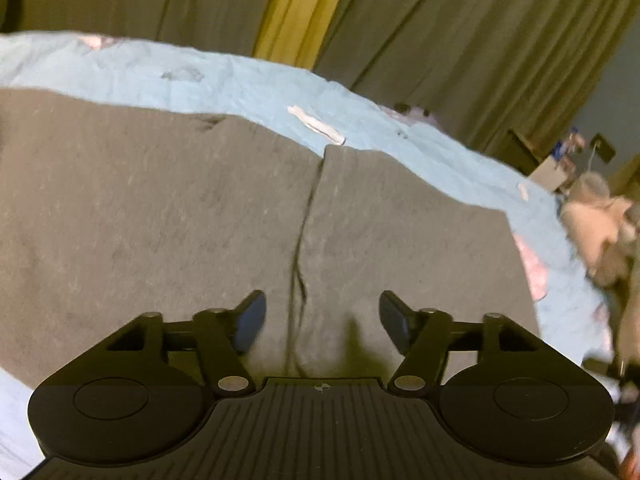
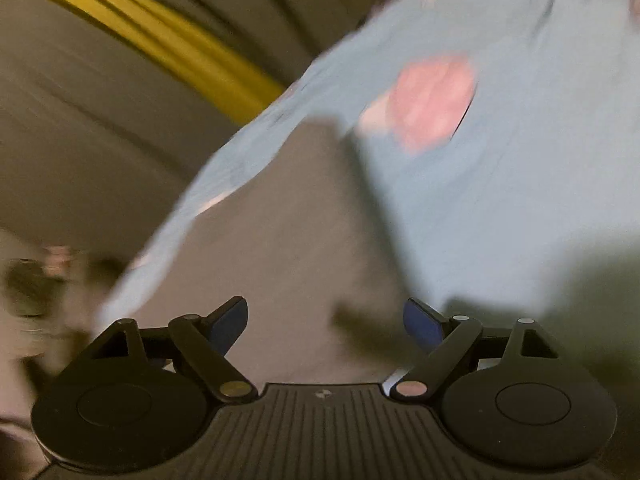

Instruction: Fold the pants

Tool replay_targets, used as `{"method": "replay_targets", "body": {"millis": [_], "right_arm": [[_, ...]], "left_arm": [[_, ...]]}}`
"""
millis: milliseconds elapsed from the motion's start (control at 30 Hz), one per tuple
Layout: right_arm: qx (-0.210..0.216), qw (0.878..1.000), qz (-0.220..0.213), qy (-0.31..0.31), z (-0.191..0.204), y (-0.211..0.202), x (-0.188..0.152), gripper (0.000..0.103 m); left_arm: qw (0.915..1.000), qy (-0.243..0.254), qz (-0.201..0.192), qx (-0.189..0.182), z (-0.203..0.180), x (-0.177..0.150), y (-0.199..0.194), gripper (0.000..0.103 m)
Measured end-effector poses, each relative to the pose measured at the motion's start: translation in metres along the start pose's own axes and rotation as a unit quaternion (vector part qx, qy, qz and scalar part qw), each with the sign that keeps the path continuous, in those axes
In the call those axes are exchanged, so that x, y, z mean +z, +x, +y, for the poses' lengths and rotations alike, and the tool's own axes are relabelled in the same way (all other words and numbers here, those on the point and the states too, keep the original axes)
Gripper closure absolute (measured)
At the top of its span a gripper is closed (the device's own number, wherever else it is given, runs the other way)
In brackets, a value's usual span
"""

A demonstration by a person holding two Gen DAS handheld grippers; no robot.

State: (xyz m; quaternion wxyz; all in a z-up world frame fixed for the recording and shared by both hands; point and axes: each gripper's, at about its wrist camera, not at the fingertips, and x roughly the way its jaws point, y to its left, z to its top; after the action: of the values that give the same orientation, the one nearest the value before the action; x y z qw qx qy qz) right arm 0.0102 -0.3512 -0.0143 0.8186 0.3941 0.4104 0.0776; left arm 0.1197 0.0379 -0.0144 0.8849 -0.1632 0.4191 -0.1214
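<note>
Left wrist view: the left gripper (image 1: 322, 320) hangs with jaws apart, gripping nothing — the grey pants (image 1: 200, 208) lie flat ahead on the blue sheet (image 1: 248, 80). Right gripper (image 2: 325, 326) — jaws apart too, over blurred pants.

Grey pants (image 1: 200, 208) lie spread flat on a light blue sheet (image 1: 248, 80), fabric soft and faintly mottled. A dark seam or fold line runs down the middle, ending at a notch on the far edge. In the blurred right wrist view the pants (image 2: 288, 216) show as a plain grey panel with one squared corner.
</note>
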Motion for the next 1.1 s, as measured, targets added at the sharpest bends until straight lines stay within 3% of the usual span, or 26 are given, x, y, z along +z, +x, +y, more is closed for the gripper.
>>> {"method": "replay_targets", "body": {"millis": [67,200,300,367,467,533,667,733,767,800,867,933,1000,1067,1100], "right_arm": [[0.016,1.000,0.026,-0.007,0.006,0.008,-0.012,0.017],[-0.002,0.997,0.077,-0.014,0.020,0.037,-0.029,0.017],[-0.014,0.999,0.031,-0.018,0.026,0.036,-0.031,0.016],[-0.066,0.998,0.020,0.004,0.023,0.036,-0.026,0.016],[-0.035,0.998,0.003,0.042,0.013,0.033,-0.030,0.013],[-0.012,0.999,-0.004,0.030,0.018,0.038,-0.033,0.009],[0.004,1.000,-0.003,0.009,0.027,0.049,-0.028,0.010],[-0.055,0.998,-0.041,-0.004,0.025,0.040,-0.026,0.038],[-0.095,0.994,-0.054,0.009,0.018,0.034,-0.024,0.083],[-0.118,0.991,-0.053,0.046,0.003,0.031,-0.021,0.087],[-0.085,0.990,-0.044,0.100,-0.014,0.028,-0.016,0.086],[-0.104,0.992,-0.047,0.048,0.006,0.025,-0.018,0.076],[-0.090,0.994,-0.065,-0.001,0.028,0.020,-0.027,0.037],[-0.083,0.994,-0.067,-0.036,0.036,0.020,-0.028,0.030],[-0.098,0.992,-0.061,-0.051,0.038,0.024,-0.027,0.034]], "left_arm": [[0.9996,-0.011,0.025,0.004,0.002,-0.003,0.008,0.032],[0.9979,0.003,0.056,0.032,0.002,-0.012,0.021,0.032],[0.9976,0.016,0.056,0.037,-0.002,-0.015,0.022,0.029],[0.9974,0.021,0.056,0.040,-0.003,-0.018,0.022,0.028],[0.9971,0.031,0.055,0.041,-0.004,-0.018,0.023,0.025],[0.9963,0.047,0.055,0.045,-0.010,-0.021,0.022,0.022],[0.9917,0.098,0.055,0.064,-0.022,-0.028,0.026,0.020],[0.9903,0.108,0.055,0.067,-0.024,-0.029,0.026,0.020],[0.9904,0.108,0.055,0.066,-0.023,-0.029,0.025,0.020],[0.9907,0.106,0.057,0.065,-0.022,-0.029,0.026,0.018],[0.9909,0.104,0.057,0.064,-0.021,-0.029,0.025,0.018],[0.9906,0.105,0.057,0.066,-0.021,-0.028,0.026,0.018],[0.9911,0.101,0.056,0.065,-0.021,-0.028,0.025,0.018],[0.9914,0.099,0.057,0.065,-0.020,-0.028,0.025,0.018],[0.9913,0.099,0.058,0.065,-0.020,-0.027,0.024,0.018]]}}
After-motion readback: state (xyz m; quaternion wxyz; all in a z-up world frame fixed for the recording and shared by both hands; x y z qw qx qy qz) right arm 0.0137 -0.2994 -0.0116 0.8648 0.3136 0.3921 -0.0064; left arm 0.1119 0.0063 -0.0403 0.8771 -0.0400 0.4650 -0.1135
